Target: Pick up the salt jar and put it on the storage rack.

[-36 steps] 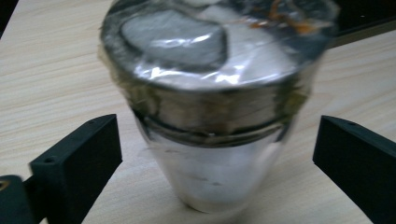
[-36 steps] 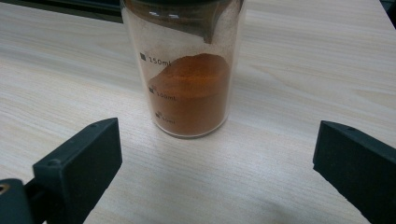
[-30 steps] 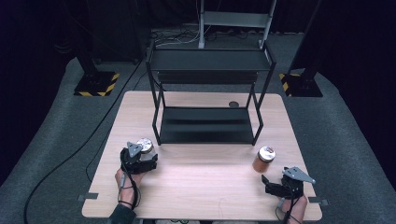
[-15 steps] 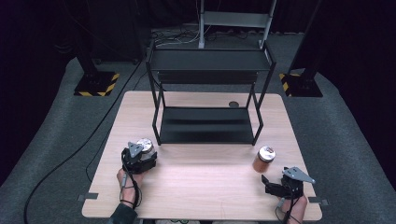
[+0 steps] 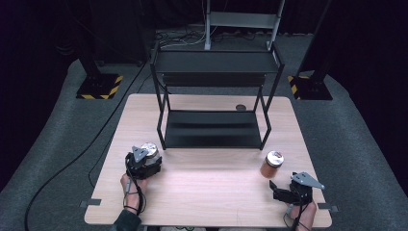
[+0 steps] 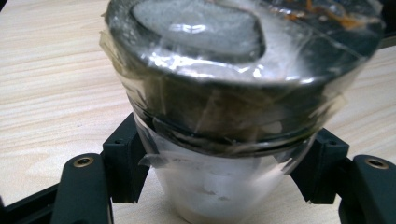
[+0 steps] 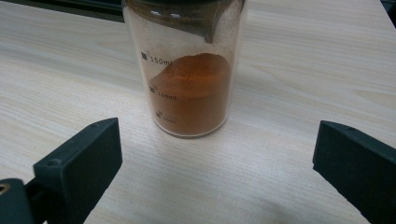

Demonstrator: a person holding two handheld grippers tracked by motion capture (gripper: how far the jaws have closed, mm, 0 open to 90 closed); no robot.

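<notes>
A glass jar of white powder (image 6: 219, 186) with a dark lid wrapped in clear film stands at the table's left front (image 5: 150, 151). My left gripper (image 6: 224, 161) is shut on it, one jaw pressed to each side of the glass (image 5: 143, 162). A second jar (image 7: 191, 84), holding orange powder and marked 150ml, stands upright at the right front (image 5: 272, 164). Just short of it, my right gripper (image 7: 219, 156) is open, its jaws wide apart and touching nothing (image 5: 285, 190).
A black two-tier metal shelf rack (image 5: 214, 96) stands on the far half of the wooden table (image 5: 211, 192). A small dark round object (image 5: 240, 107) lies beside its right rear leg. Bare wood stretches between the two jars.
Hardly anything: the left gripper keeps its hold on the white jar with at most a slight shift. The right gripper and the orange jar stay where they were.
</notes>
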